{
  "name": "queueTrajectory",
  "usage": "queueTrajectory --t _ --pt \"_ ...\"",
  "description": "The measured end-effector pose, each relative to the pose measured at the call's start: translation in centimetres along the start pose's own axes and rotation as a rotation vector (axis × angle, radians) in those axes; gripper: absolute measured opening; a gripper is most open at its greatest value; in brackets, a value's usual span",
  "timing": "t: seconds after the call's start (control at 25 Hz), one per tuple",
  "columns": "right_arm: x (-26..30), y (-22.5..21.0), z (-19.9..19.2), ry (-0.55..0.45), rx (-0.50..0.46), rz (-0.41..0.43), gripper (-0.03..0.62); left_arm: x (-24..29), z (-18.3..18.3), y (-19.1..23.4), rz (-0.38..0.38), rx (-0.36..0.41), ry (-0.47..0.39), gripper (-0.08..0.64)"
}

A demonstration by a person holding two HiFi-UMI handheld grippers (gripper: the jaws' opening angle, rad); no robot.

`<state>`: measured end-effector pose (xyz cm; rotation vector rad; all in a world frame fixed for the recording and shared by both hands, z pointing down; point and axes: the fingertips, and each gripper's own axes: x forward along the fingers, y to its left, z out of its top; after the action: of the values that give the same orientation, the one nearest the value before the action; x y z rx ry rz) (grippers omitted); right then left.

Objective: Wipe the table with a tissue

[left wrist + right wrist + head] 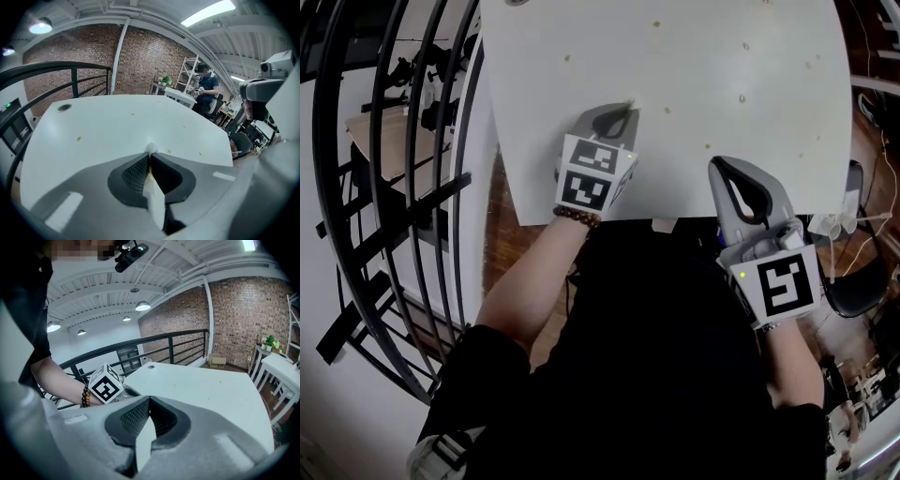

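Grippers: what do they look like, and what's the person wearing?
Left gripper and right gripper are matching grey shells with black ribbed fingers, each carrying a cube of black-and-white square markers. A brown beaded bracelet circles the left wrist; the clothing is black.

Small white tissue (151,148) pinched in left tongs (149,155), crumb-speckled white table (722,141)

The surface (694,141) is smooth, matt white, dotted with dry crumbs (742,97) towards its far edge. The left tool (626,108) and right tool (719,167) are matt grey plastic with black, finely ribbed pads (136,171). The tissue (151,148) nipped in the left tool looks like soft, crumpled white paper. The railing (394,141) is glossy black metal.
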<state>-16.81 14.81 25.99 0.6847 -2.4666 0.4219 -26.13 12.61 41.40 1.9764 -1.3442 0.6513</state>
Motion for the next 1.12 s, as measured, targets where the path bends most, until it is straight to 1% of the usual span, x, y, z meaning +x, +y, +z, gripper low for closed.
queueTrajectory --t 0.16,0.6,0.8,0.92,1.12 --pt "-0.5 -0.7 0.1 -0.015 -0.003 0.006 -0.008 0.2 0.6 -0.7 0.010 0.015 -0.011 0.031" --pt "-2.1 -3.7 -1.4 -0.003 0.004 0.043 -0.008 2.2 0.7 -2.1 0.055 -0.031 0.024 0.031" --pt "-2.7 -5.7 -2.5 0.017 0.017 0.042 -0.008 3.4 0.4 -2.3 0.079 -0.052 0.041 0.031" --pt "-3.0 -7.3 -3.6 0.040 0.013 0.030 -0.008 3.8 0.4 -2.5 0.094 -0.052 0.045 0.031" --pt "-3.1 -7.6 -3.4 0.029 0.023 0.045 -0.008 3.5 0.4 -2.4 0.109 -0.053 0.053 0.031"
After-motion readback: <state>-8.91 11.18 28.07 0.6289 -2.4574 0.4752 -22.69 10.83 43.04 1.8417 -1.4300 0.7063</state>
